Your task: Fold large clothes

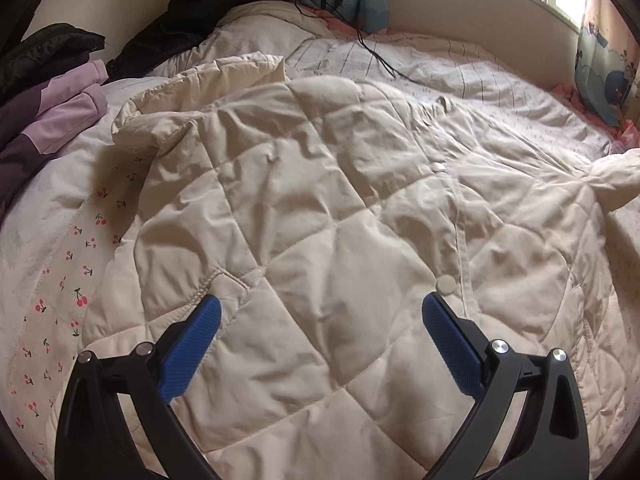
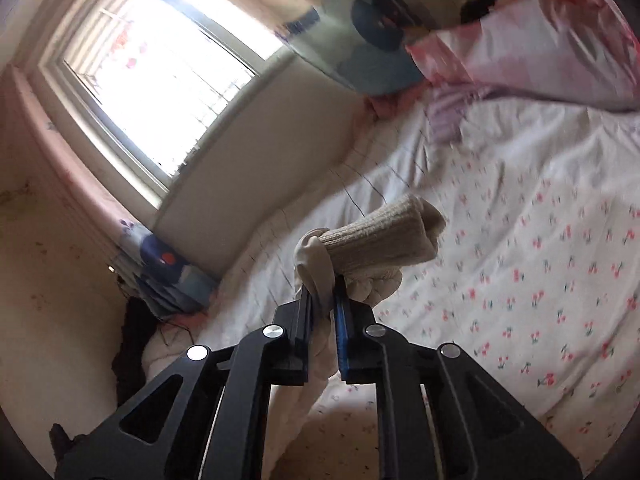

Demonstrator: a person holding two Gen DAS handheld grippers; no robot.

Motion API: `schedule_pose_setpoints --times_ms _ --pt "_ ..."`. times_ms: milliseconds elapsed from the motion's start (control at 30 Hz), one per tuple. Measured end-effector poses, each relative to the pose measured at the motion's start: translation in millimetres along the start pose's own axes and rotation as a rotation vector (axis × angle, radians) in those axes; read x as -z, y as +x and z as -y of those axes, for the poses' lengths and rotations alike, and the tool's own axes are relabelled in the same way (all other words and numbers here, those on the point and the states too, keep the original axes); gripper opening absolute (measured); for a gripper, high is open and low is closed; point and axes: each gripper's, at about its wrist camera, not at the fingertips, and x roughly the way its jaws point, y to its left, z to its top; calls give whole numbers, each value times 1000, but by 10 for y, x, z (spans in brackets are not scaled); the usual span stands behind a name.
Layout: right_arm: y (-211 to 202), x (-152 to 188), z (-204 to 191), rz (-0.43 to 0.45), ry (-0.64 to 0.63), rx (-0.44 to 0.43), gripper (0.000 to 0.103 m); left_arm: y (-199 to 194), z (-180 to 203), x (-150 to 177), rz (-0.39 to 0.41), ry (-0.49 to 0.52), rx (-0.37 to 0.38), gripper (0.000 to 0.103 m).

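Observation:
A cream quilted jacket (image 1: 320, 208) lies spread over the bed, front up, with a round snap button (image 1: 445, 285) near its closing edge. My left gripper (image 1: 320, 312) hovers open just above the jacket's lower part, blue pads wide apart and nothing between them. One sleeve (image 1: 616, 178) trails off to the right. In the right wrist view my right gripper (image 2: 323, 284) is shut on that sleeve's end, with the ribbed knit cuff (image 2: 380, 240) sticking out past the fingertips, lifted above the sheet.
The bed carries a white sheet with cherry print (image 2: 540, 280). Purple and black clothes (image 1: 48, 112) are heaped at the left. A blue patterned pillow (image 1: 604, 76) leans on the wall at the right, below a bright window (image 2: 160, 80). A pink floral pillow (image 2: 540, 40) lies at the far end.

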Motion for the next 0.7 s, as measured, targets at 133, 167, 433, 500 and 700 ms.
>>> schedule_pose_setpoints --times_ms 133,167,433,500,700 --pt "14 157 557 -85 18 169 10 64 11 13 -34 5 23 97" --pt "154 313 838 -178 50 262 10 104 22 25 -54 10 30 97" --pt "-400 887 1421 -158 255 494 27 188 61 61 -116 26 55 97" --pt "-568 879 982 -93 174 428 28 171 45 59 -119 17 71 97" --pt "259 1321 -958 -246 -274 146 57 97 22 43 -106 -3 86 97"
